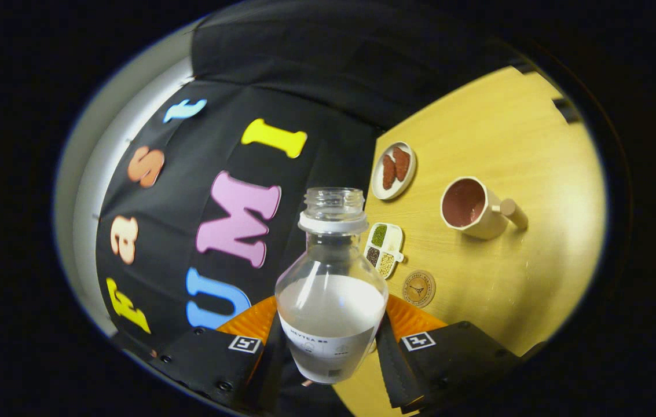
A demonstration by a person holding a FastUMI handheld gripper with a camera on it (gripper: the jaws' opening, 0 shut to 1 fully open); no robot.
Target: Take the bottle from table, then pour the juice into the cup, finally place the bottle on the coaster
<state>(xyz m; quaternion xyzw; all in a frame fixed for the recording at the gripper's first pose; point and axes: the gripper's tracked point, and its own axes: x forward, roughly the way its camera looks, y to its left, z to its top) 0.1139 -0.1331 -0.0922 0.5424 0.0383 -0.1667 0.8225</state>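
Observation:
A clear, uncapped bottle [331, 289] with a white label sits between my two fingers, and the gripper [330, 347] is shut on its lower body. The bottle is lifted off the wooden table [513, 289] and the whole scene is rolled to the side. Whitish liquid fills roughly its lower half. Beyond the fingers stands a beige cup [474, 208] with a dark red inside and a side handle. A small round brown coaster [418, 288] lies on the table just ahead of the fingers, nearer than the cup.
A small oval plate [394, 169] with two reddish pieces lies past the bottle's mouth. A white divided dish [384, 249] of grains and seeds rests between that plate and the coaster. The booth's black cloth wall rises along the table's far edge.

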